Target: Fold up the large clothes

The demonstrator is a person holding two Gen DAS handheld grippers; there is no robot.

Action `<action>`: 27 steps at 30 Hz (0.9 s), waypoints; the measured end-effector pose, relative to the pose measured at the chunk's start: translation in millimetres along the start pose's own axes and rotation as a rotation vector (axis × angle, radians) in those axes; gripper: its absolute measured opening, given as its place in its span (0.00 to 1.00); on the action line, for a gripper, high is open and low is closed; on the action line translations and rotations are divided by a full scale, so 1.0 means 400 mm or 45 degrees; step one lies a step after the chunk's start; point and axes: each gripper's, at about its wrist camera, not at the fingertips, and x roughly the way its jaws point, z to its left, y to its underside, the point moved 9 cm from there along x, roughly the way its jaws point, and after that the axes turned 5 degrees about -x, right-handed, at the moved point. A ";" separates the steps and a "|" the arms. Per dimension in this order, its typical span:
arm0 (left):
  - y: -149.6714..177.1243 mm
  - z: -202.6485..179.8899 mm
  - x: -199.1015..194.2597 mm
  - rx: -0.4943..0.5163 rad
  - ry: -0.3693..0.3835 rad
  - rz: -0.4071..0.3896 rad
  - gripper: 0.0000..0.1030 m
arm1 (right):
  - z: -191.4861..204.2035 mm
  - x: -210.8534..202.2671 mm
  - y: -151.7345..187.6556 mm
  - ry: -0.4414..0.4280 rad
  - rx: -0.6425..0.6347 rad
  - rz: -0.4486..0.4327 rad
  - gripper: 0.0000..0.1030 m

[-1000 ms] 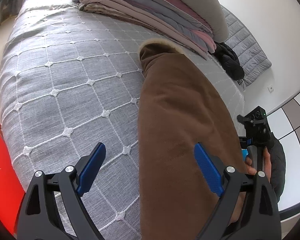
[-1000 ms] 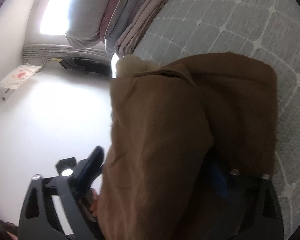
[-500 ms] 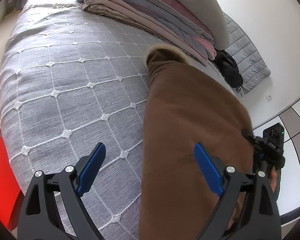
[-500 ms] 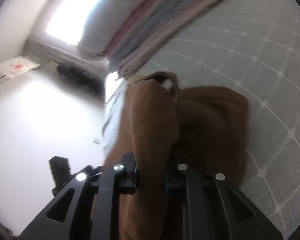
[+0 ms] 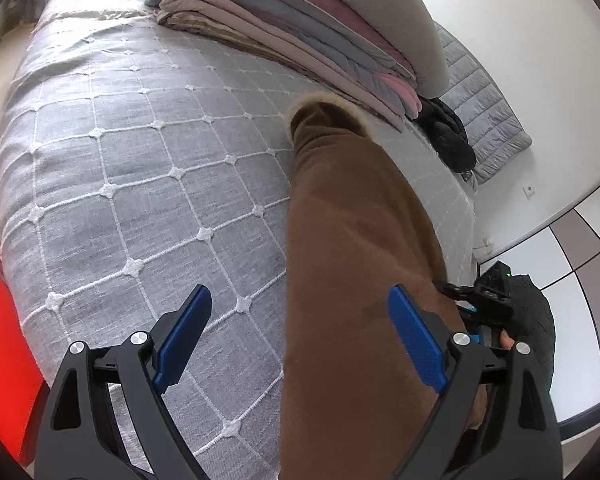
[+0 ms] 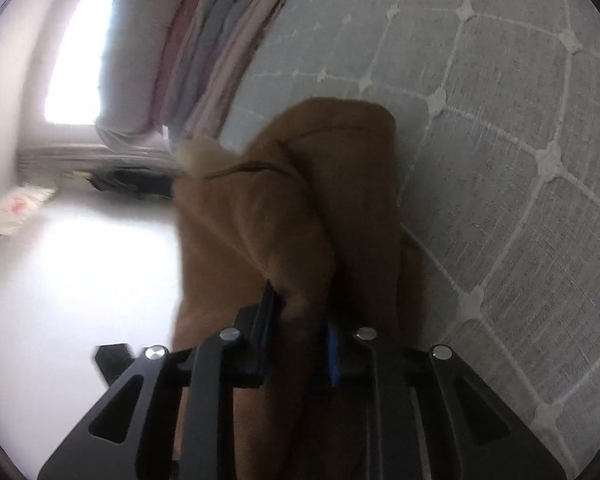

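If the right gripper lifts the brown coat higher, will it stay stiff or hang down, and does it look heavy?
The brown coat will probably hang limp: it already bunches into soft folds where the right gripper is shut on it. It looks thick, with a fleecy collar, so likely rather heavy. The matte cloth seems unlikely to slip.

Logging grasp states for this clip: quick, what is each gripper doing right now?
Left gripper: open, holding nothing; the brown coat lies partly between its jaws, unclamped.
Right gripper: shut on the brown coat.
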 end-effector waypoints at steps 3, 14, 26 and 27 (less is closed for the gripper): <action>-0.009 0.006 -0.008 -0.010 -0.001 -0.012 0.84 | 0.024 -0.086 0.004 0.095 -0.047 -0.105 0.49; 0.001 -0.002 -0.007 0.021 -0.005 -0.004 0.84 | 0.261 0.017 0.381 0.122 -0.531 0.309 0.70; 0.055 0.038 -0.092 0.136 -0.031 -0.057 0.84 | 0.140 -0.067 0.324 0.144 -0.245 0.171 0.02; 0.072 0.029 -0.108 0.157 0.003 -0.068 0.84 | 0.141 -0.069 0.327 0.160 -0.252 0.167 0.02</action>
